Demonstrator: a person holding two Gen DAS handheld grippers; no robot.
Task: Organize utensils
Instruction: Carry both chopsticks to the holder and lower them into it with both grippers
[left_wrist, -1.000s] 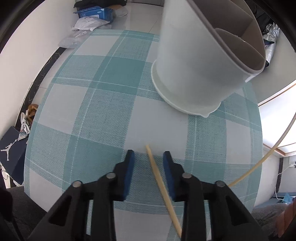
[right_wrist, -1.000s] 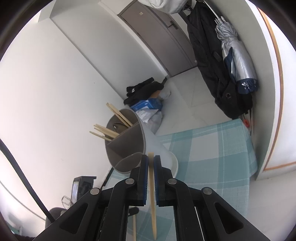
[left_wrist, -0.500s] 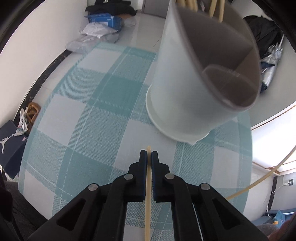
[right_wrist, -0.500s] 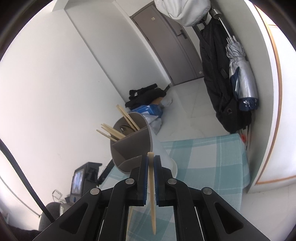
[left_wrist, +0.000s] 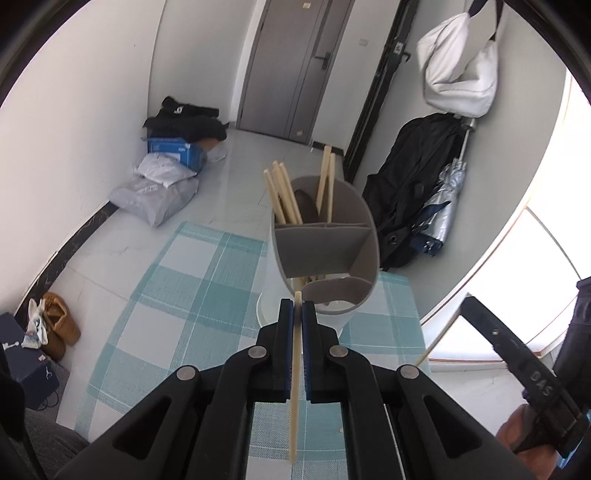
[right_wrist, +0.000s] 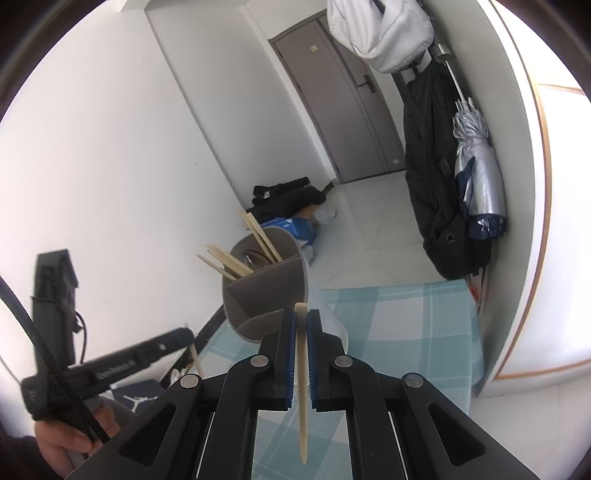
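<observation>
A white utensil holder (left_wrist: 328, 236) with grey dividers stands on the teal checked tablecloth (left_wrist: 177, 295); several wooden chopsticks (left_wrist: 282, 195) stick out of its back compartments. My left gripper (left_wrist: 297, 308) is shut on a chopstick (left_wrist: 294, 387), held in the air just before the holder's near rim. The right wrist view shows my right gripper (right_wrist: 301, 321) shut on another chopstick (right_wrist: 302, 380), close to the holder (right_wrist: 266, 284) from its right side. Each gripper shows at the edge of the other's view.
The tablecloth (right_wrist: 399, 332) ends near a wall at right. On the floor lie a blue box (left_wrist: 173, 149), white bags (left_wrist: 155, 192) and brown shoes (left_wrist: 59, 325). Black coats and an umbrella (left_wrist: 443, 199) hang by a grey door (left_wrist: 295, 66).
My left gripper closed on the chopstick lying on the cloth, lifted it and tilted up toward the holder's top. The right gripper, still holding its chopstick, shifted slightly.
</observation>
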